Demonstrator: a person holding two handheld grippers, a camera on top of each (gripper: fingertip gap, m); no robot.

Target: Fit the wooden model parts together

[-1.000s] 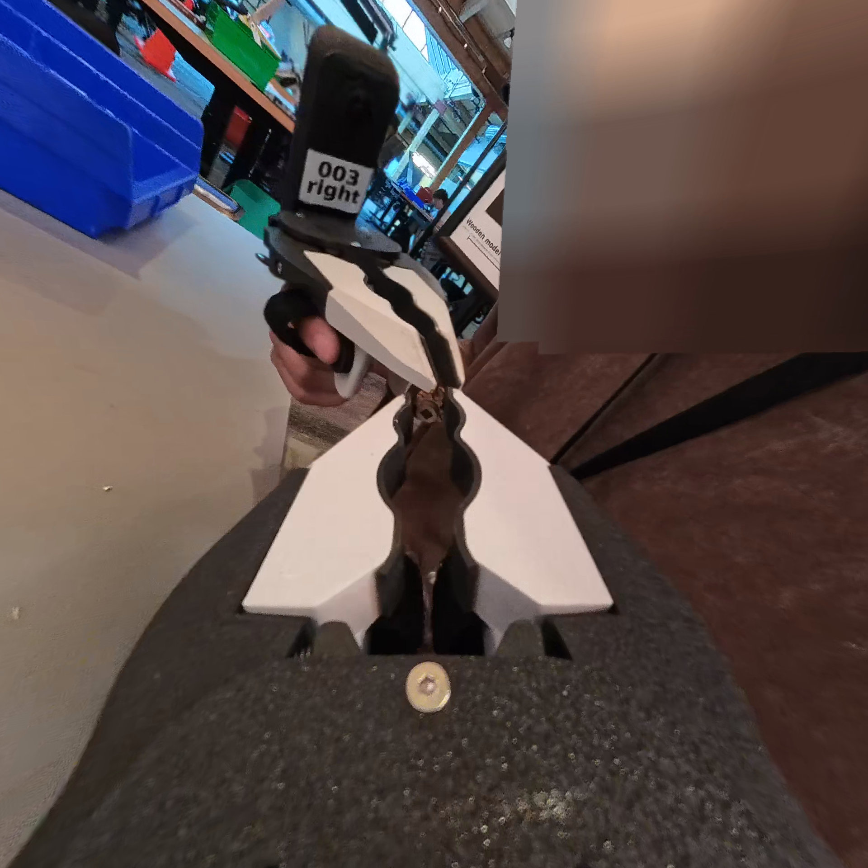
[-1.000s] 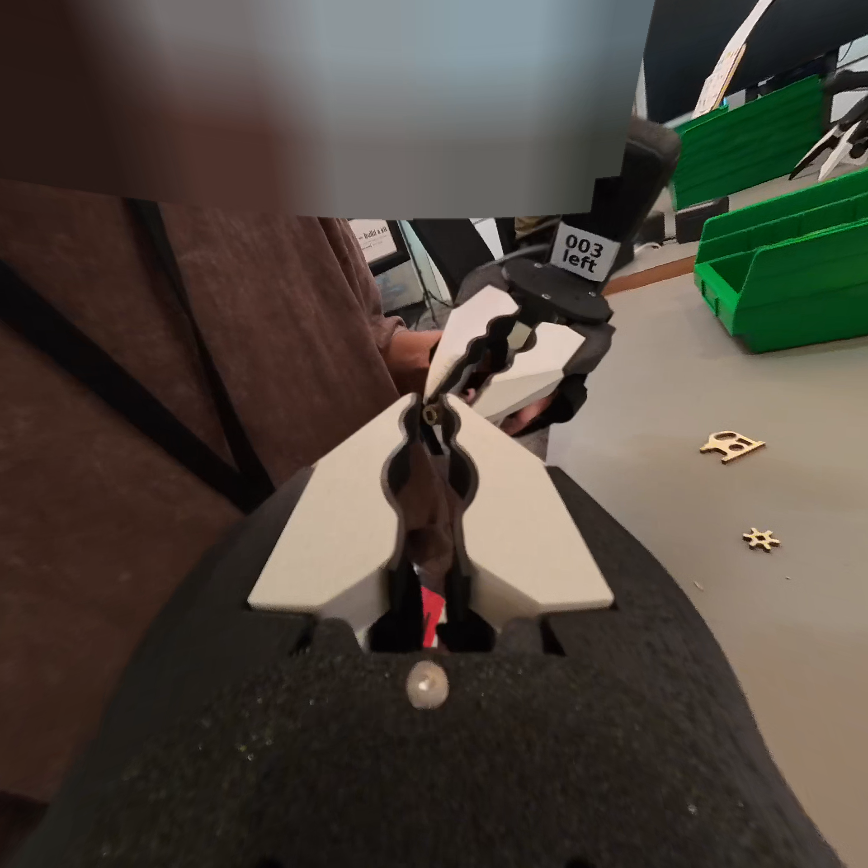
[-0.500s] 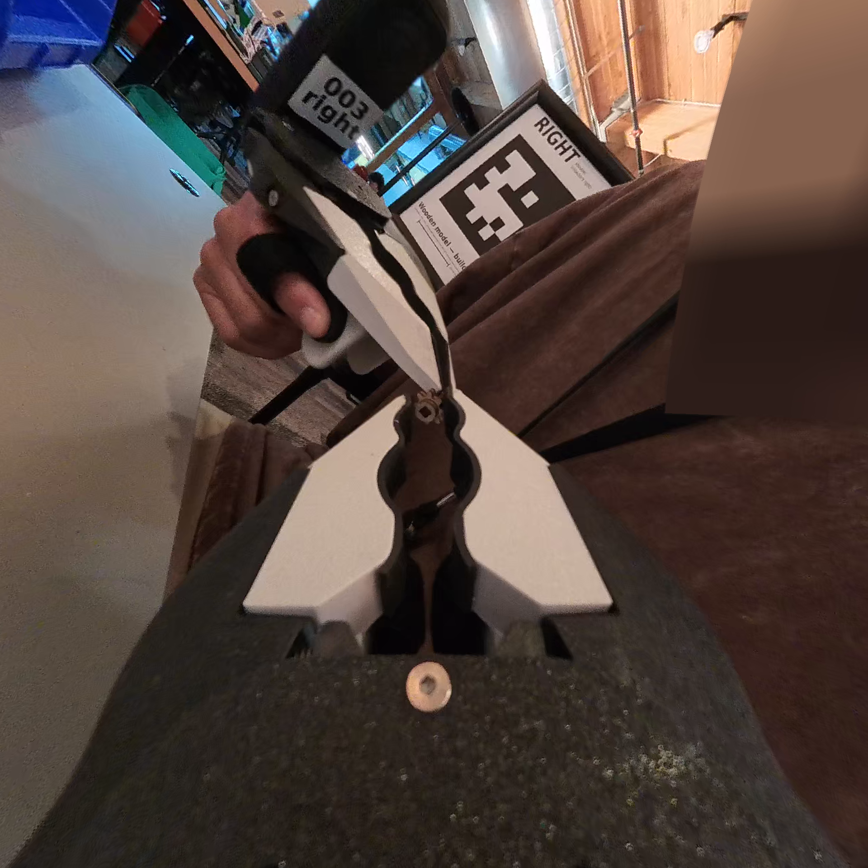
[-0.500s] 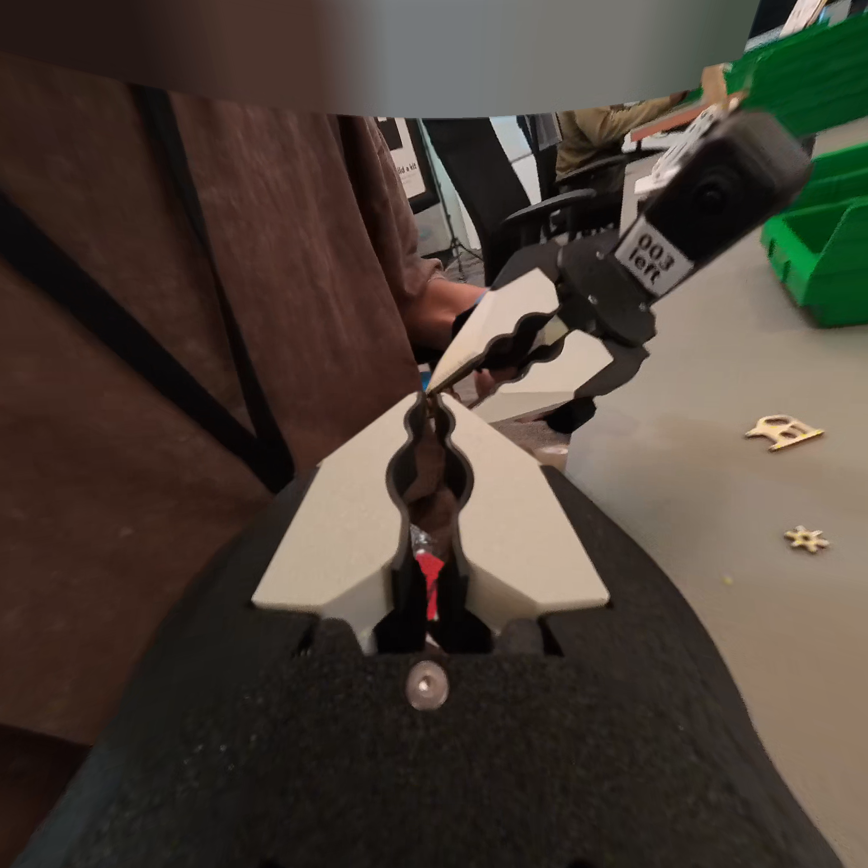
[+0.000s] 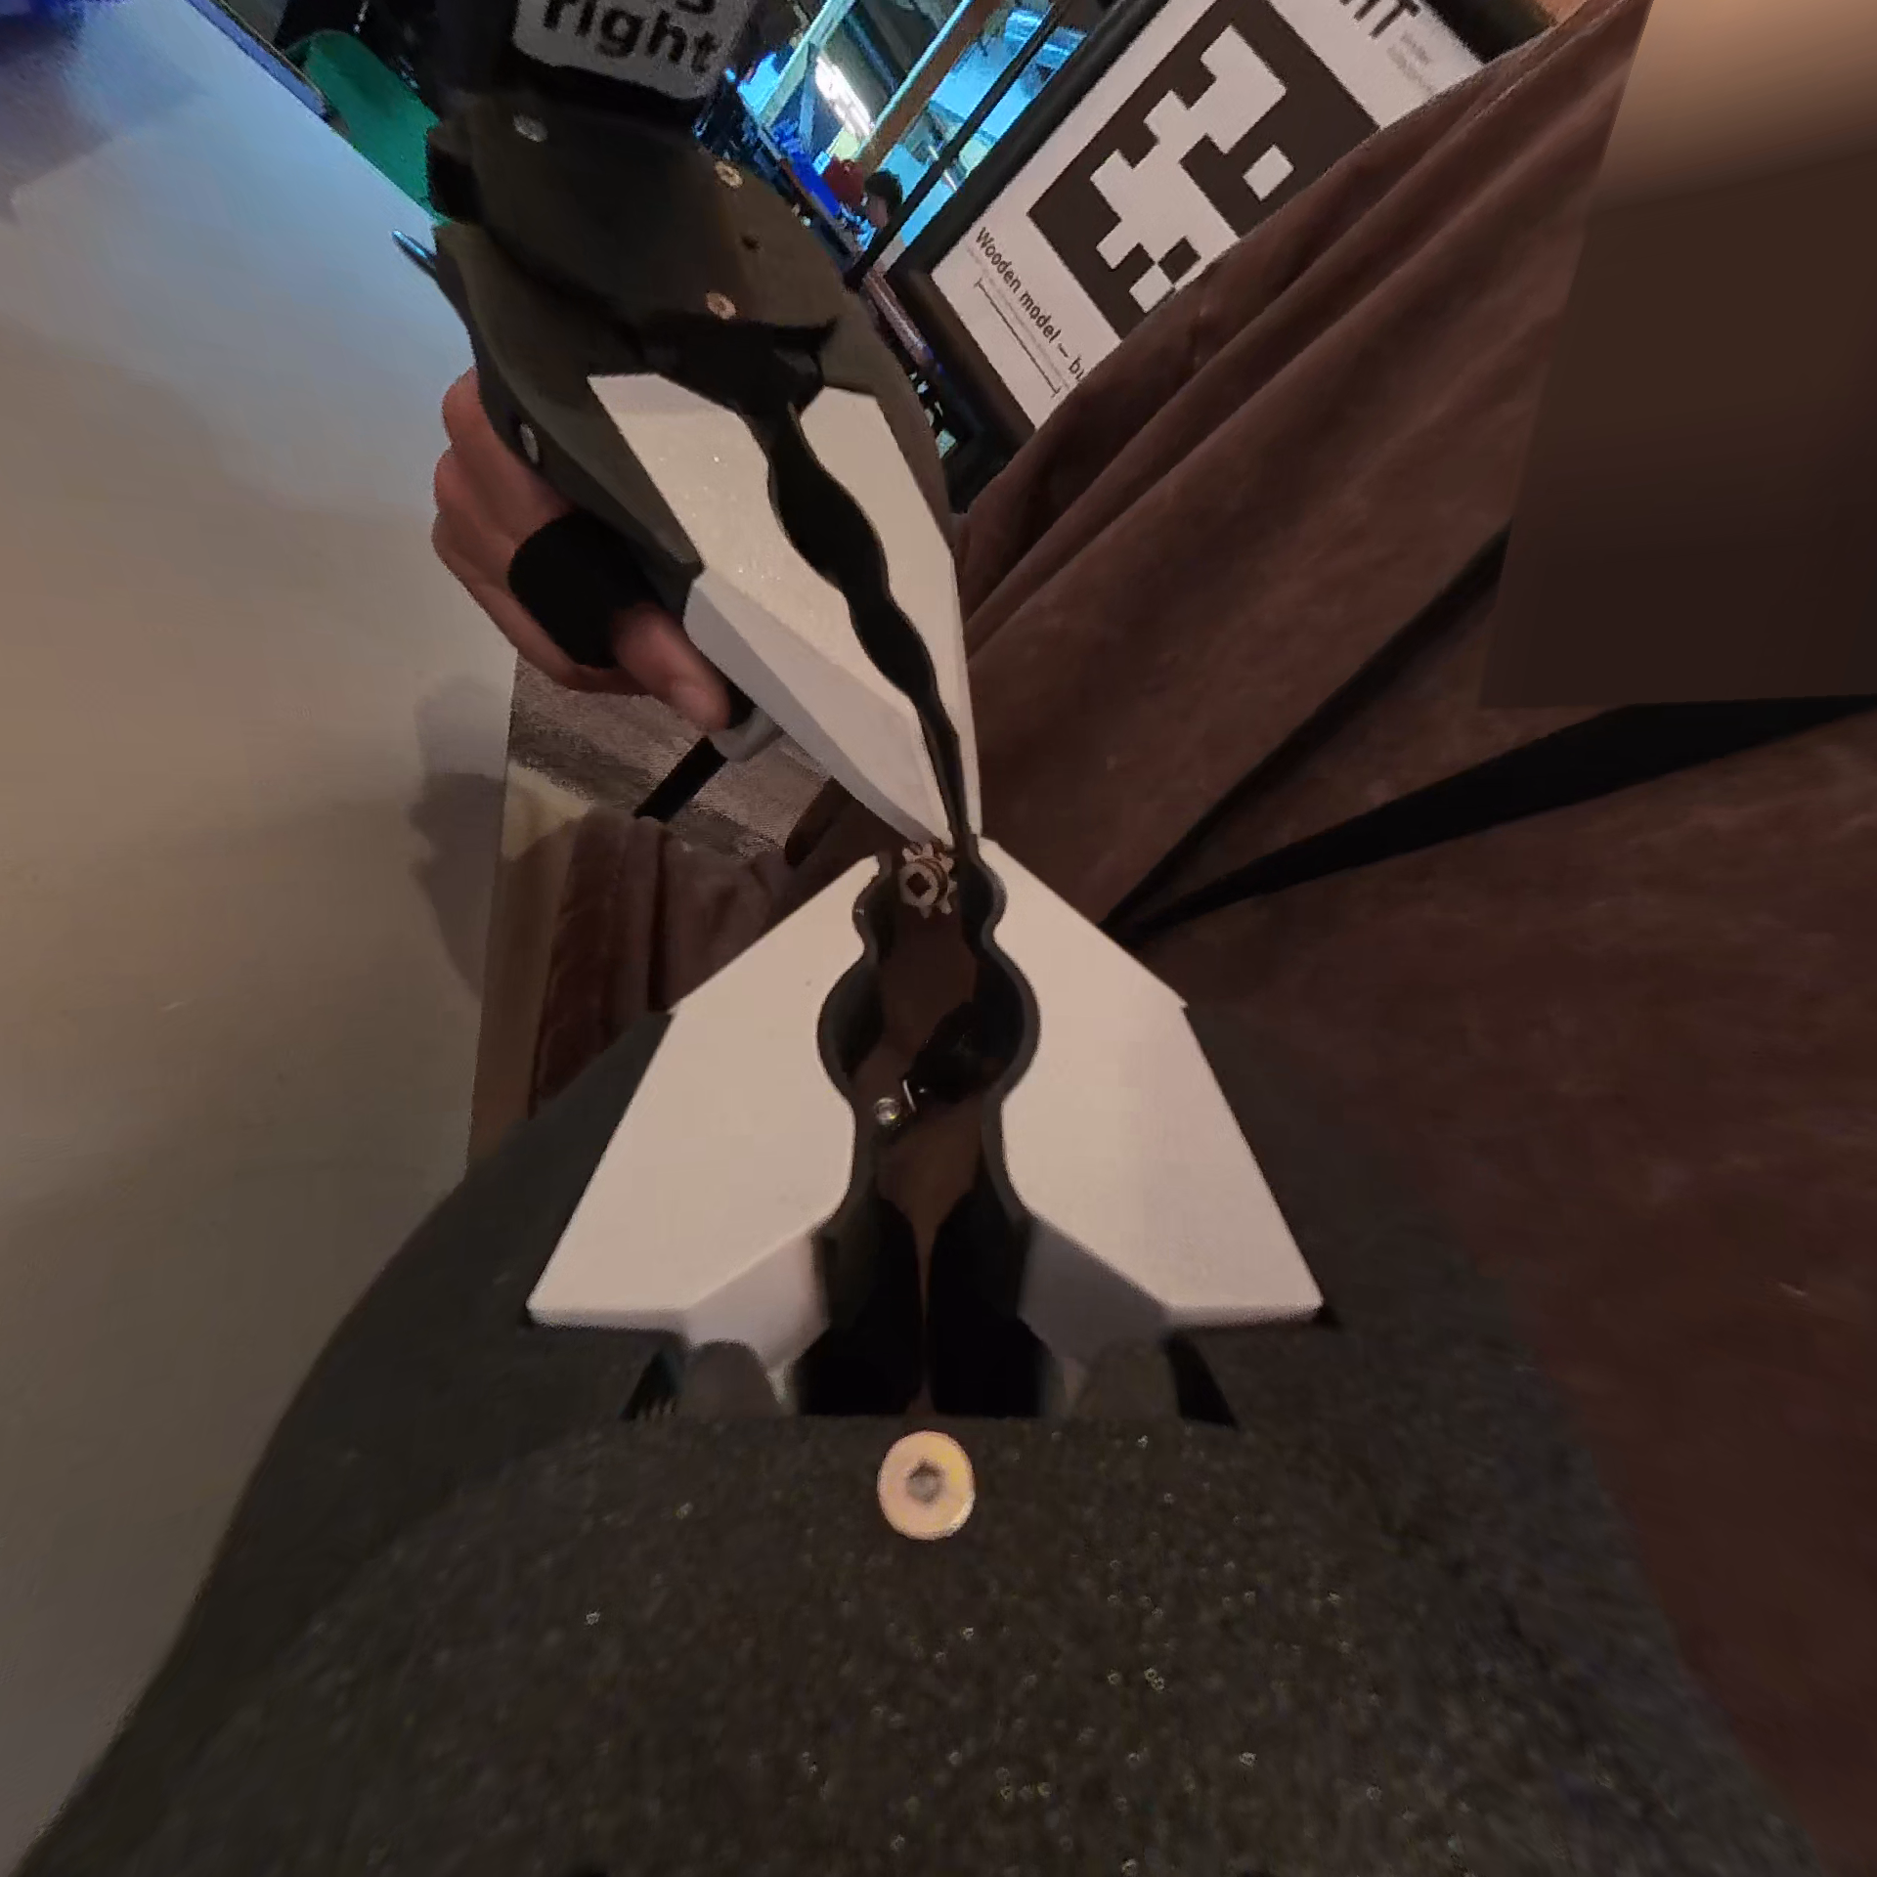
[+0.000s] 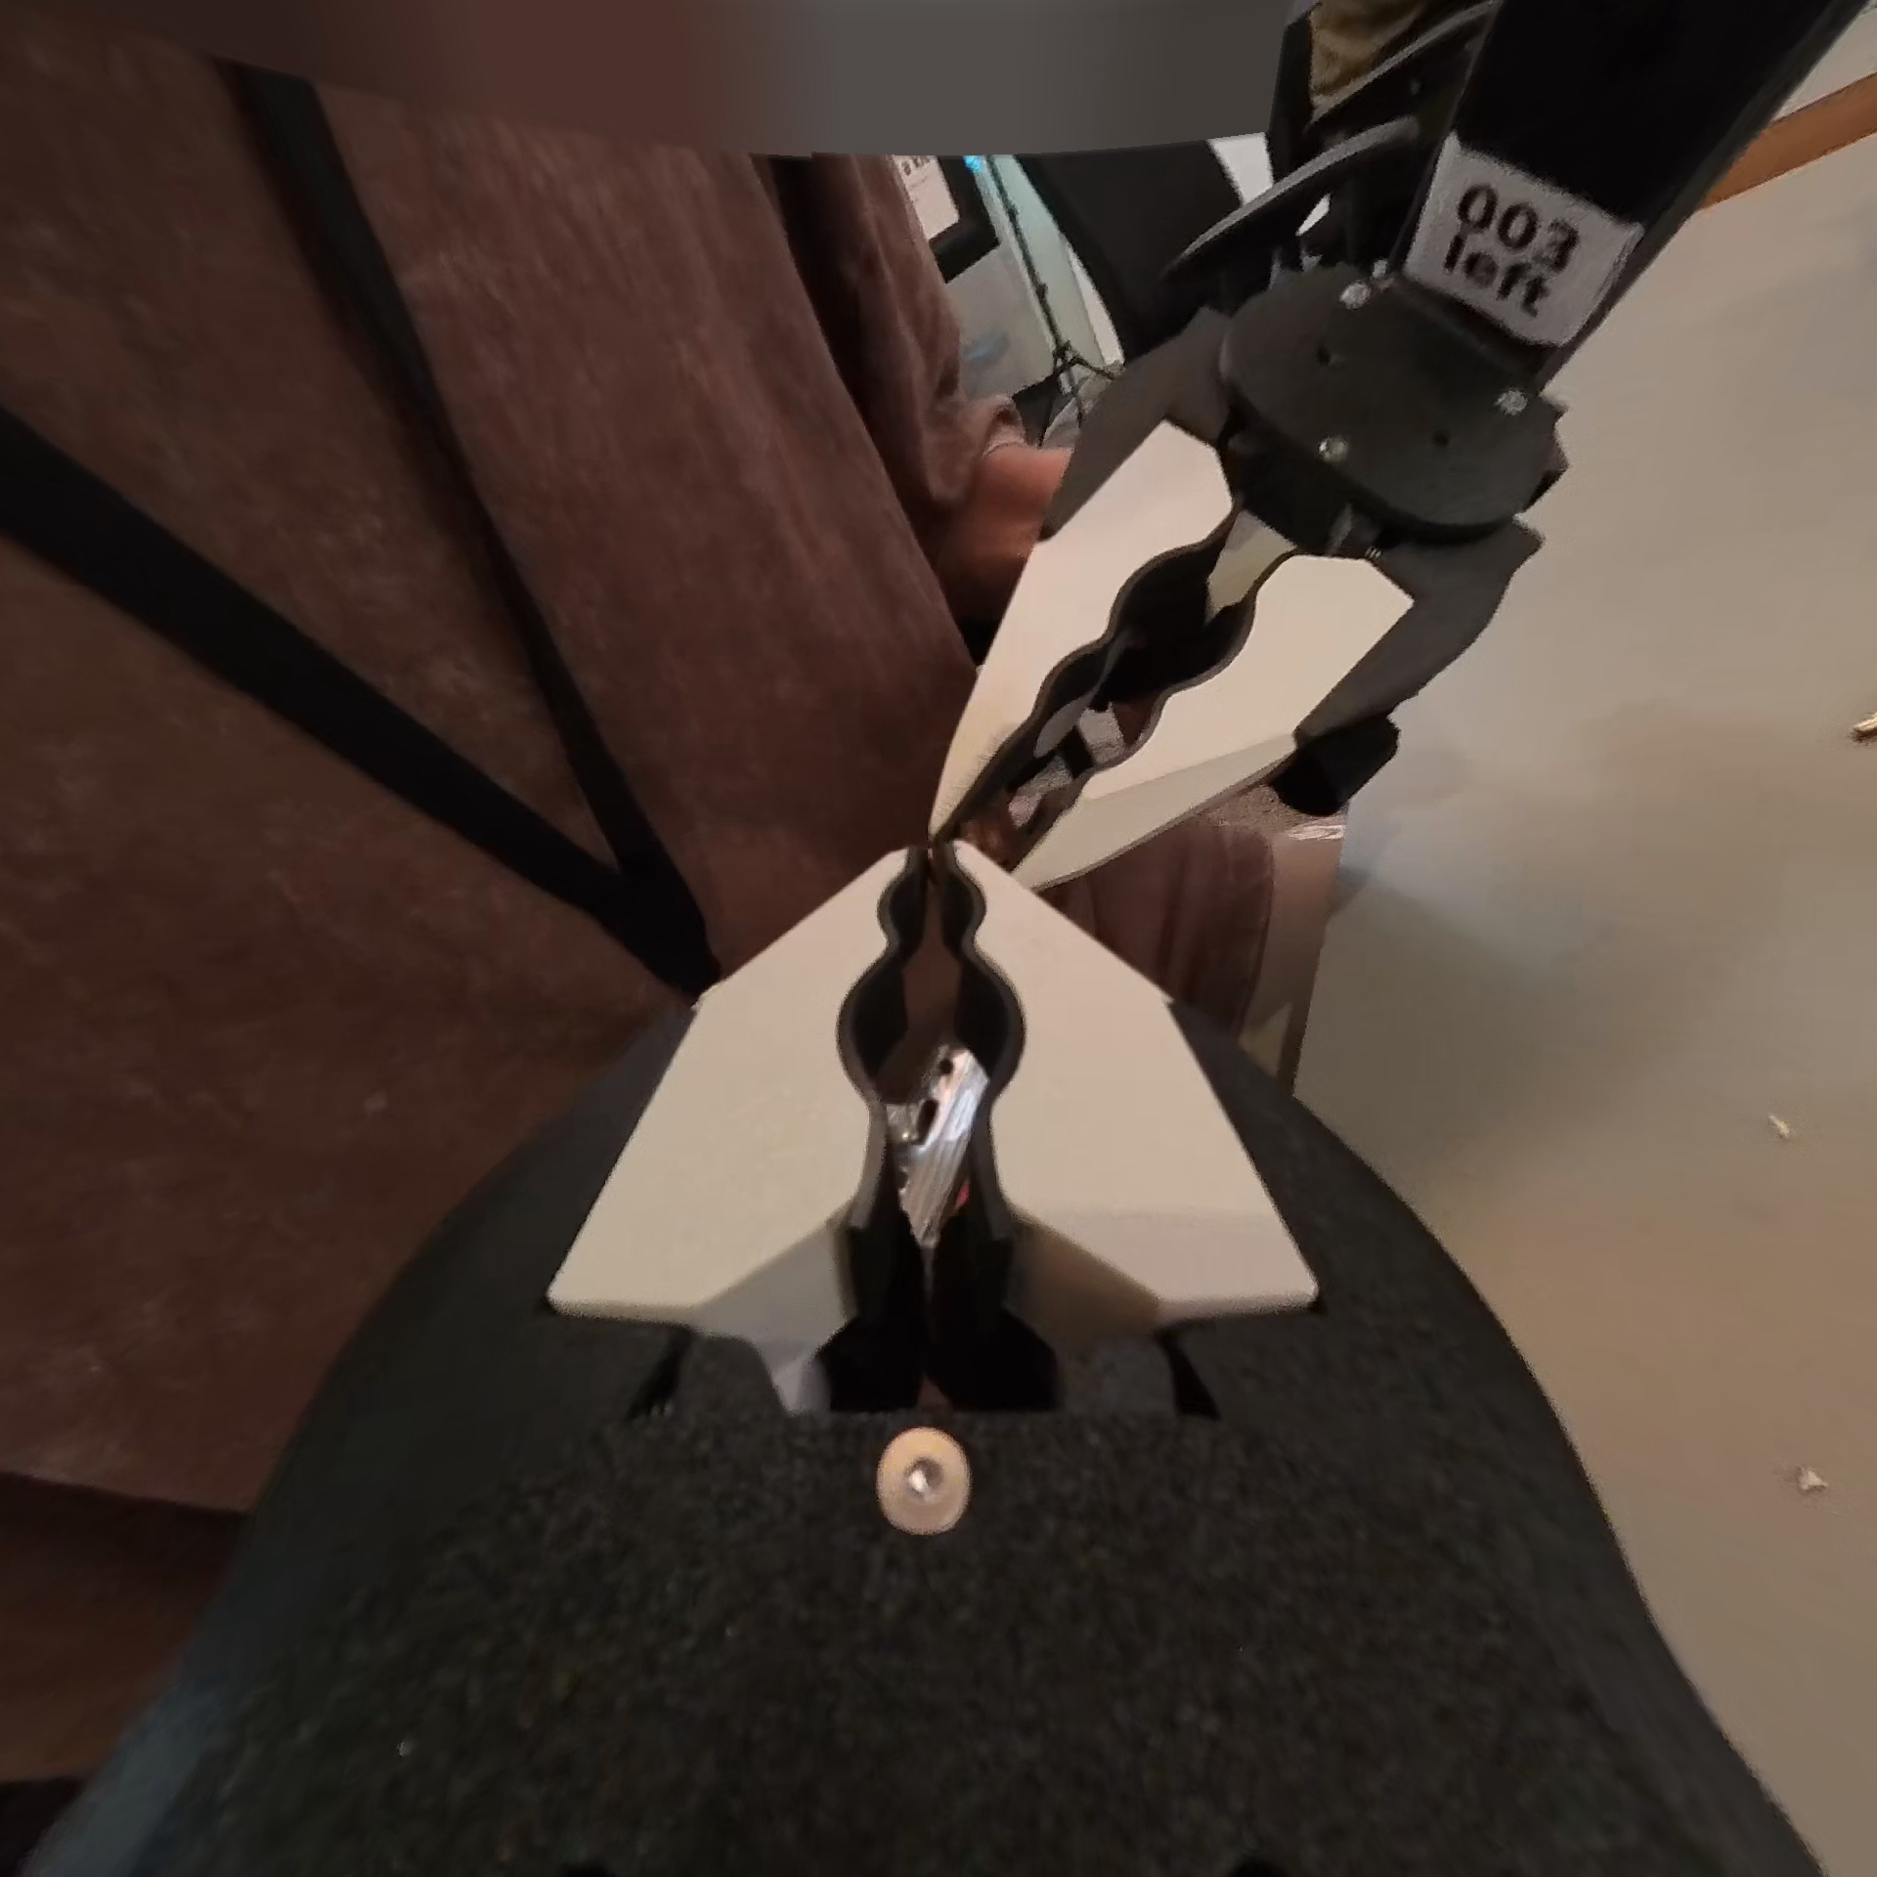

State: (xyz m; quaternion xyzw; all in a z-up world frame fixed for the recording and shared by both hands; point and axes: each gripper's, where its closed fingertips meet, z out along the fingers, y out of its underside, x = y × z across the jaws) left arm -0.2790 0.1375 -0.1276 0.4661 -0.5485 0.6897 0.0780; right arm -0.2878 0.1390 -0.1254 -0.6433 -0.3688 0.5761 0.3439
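Observation:
A small pale wooden gear piece with a square hole sits at the tips of my left gripper, whose jaws are closed on its edges. My right gripper comes down from above, shut, with its tips touching the top of the gear. What its tips pinch is hidden. In the right wrist view my right gripper is shut tight, and the left gripper meets it tip to tip from the upper right. The gear is not clear there. Both grippers are held in the air in front of a person's brown garment.
The grey table lies to the left, and it also shows in the right wrist view with small wood scraps on it. A framed sign with a black-and-white pattern stands behind. A hand holds the right gripper. The grippers are tip to tip, or close to it.
Both grippers stayed tip to tip and moved closer to each other's cameras, tilting. The gear now faces the left camera more plainly. The green bins and loose wooden parts left the right view.

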